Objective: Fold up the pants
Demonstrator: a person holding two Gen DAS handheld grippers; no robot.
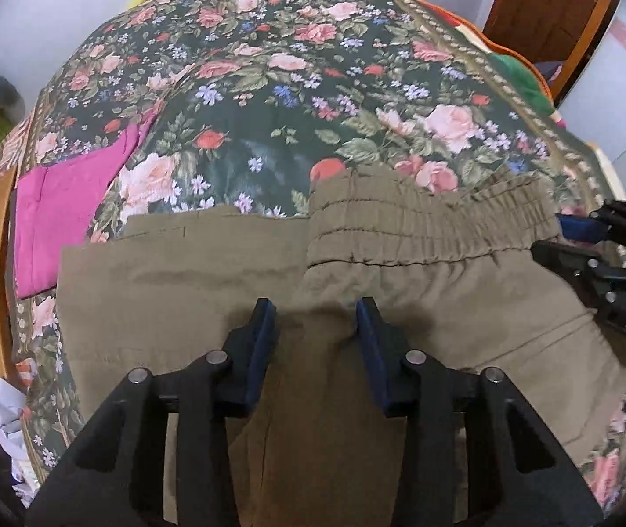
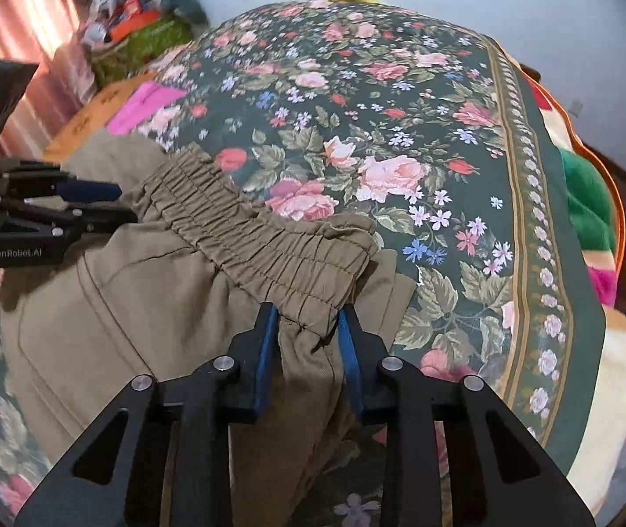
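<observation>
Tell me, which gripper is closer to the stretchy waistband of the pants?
Right. The right gripper has the end of the waistband between its open fingers. The left gripper is over the flat pants fabric, a bit below the waistband.

The black angular plastic left gripper (image 1: 316, 320) has blue-padded fingers (image 1: 264, 333) and round silver screws behind them. The matching black right gripper (image 2: 306, 325) looks alike; white "GenRobot.AI" lettering marks the left one's side.

Olive-khaki pants (image 1: 207, 281) lie folded on the bed, the gathered elastic waistband (image 2: 251, 237) at the far right.
</observation>
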